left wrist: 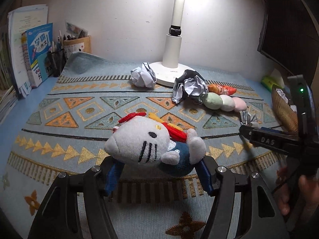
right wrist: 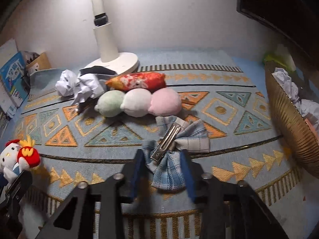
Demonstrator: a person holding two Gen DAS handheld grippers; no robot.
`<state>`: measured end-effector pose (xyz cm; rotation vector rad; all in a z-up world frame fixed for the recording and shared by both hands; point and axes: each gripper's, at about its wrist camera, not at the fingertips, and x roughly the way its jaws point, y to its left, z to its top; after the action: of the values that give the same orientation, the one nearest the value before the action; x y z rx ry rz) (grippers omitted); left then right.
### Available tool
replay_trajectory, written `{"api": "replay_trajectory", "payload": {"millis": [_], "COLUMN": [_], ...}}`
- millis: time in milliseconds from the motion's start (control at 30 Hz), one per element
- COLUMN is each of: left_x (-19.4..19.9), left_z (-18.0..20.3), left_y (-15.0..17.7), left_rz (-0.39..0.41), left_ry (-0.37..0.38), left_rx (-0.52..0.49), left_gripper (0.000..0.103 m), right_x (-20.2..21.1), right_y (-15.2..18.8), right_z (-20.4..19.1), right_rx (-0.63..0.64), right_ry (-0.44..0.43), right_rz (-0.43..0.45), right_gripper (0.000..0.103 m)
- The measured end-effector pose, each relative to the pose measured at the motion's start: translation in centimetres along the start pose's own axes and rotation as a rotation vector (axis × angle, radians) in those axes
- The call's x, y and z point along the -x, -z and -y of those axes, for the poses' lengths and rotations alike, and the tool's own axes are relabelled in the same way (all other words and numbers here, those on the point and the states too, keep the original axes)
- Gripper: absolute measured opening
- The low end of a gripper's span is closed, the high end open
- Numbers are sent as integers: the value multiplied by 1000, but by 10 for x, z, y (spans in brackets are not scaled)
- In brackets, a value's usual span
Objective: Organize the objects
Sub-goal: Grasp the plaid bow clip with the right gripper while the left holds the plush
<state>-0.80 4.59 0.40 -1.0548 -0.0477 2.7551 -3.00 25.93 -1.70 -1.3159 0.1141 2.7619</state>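
Nearest, the left gripper (left wrist: 157, 171) is clamped on a white cat plush (left wrist: 151, 145), its blue fingers (left wrist: 111, 179) pressing the toy from both sides above the patterned mat (left wrist: 59, 139). Across the mat, the right gripper (right wrist: 162, 176) has its jaws closed in on a blue plaid bow clip (right wrist: 175, 153), metal clasp facing up. Beyond lie a three-ball plush (right wrist: 137, 102), an orange-red plush (right wrist: 137, 81) and crumpled paper (right wrist: 79, 85). Farther back stands a white lamp (right wrist: 111, 59); a woven basket (right wrist: 289, 131) sits at the right.

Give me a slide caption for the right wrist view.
Right gripper fingers closed on a plaid bow hair clip beside plush dumplings.
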Motion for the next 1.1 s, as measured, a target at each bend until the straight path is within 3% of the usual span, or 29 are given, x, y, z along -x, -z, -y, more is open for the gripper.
{"api": "replay_trajectory", "payload": {"millis": [67, 200, 400, 600, 733, 833, 1100], "left_x": [1, 3, 8, 20, 12, 10, 12], "left_z": [0, -2, 1, 6, 3, 3, 2], "left_y": [0, 0, 4, 14, 13, 13, 14], "left_rz": [5, 13, -11, 13, -15, -24, -16], "left_ry": [2, 8, 19, -15, -5, -18, -17], "left_rx": [0, 9, 12, 4, 13, 12, 11], "left_gripper": [63, 63, 63, 63, 63, 65, 65], "right_x": [5, 30, 60, 54, 49, 49, 48], "right_y": [6, 26, 53, 60, 63, 64, 64], "right_z": [-1, 2, -1, 2, 5, 1, 2], "right_rx": [15, 25, 73, 81, 61, 78, 66], "right_ry": [-11, -118, -64, -38, -58, -75, -90], "right_rz": [-2, 5, -11, -20, -19, -22, -21], "right_gripper": [27, 27, 27, 28, 37, 59, 61]}}
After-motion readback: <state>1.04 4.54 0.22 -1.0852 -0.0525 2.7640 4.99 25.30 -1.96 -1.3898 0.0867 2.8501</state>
